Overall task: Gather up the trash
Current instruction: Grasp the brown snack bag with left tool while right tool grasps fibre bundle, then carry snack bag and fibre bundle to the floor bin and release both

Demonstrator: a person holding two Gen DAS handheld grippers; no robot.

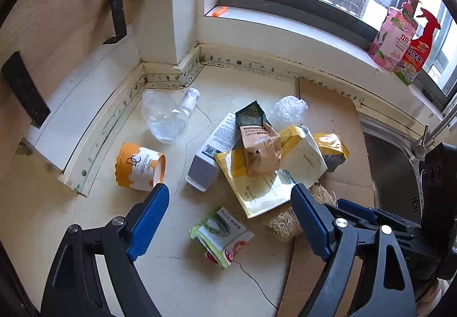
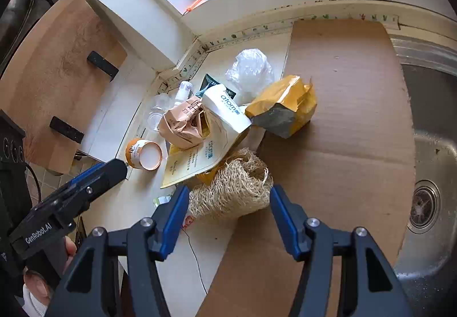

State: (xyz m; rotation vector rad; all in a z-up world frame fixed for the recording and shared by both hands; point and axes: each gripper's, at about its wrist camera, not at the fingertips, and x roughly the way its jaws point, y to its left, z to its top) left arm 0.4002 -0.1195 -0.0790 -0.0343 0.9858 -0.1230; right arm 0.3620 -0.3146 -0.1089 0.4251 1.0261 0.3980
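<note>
Both blue-padded fingers of the left gripper (image 1: 230, 192) stand wide apart with nothing between them, hovering above the pale countertop (image 1: 177, 268). Just below its gap lies a small green-and-white crumpled wrapper (image 1: 221, 235); ahead and between the fingers sits a white-and-grey rectangular carton (image 1: 212, 152), with a loose heap of yellow-and-white paper pouches (image 1: 267, 174) and a crushed tan paper bag (image 1: 261, 148) to its right. Off the left fingertip lies an orange-and-white paper cup on its side (image 1: 141, 167), and farther ahead a squashed clear plastic bottle (image 1: 165, 117) and a wad of clear plastic film (image 1: 290, 108). Behind the right finger a beige fibrous loofah scrubber (image 1: 285, 220) rests at the edge of a flat brown cardboard sheet (image 1: 340, 117). From the right wrist view, the right gripper (image 2: 230, 200) is also spread open and holds nothing, its fingers flanking the near end of the loofah scrubber (image 2: 234, 188) without visibly pressing it. Beyond it sits the pouch heap (image 2: 214, 131) and a crumpled yellow-and-grey foil bag (image 2: 284, 110) on the cardboard sheet (image 2: 342, 131); the paper cup (image 2: 145, 155) lies ahead to the left, beside the tip of the left gripper (image 2: 115, 170), and a steel sink (image 2: 428, 174) lies to the right. By my reading the task is barely begun: every piece of trash lies scattered, none is gripped, and no bin shows.
</note>
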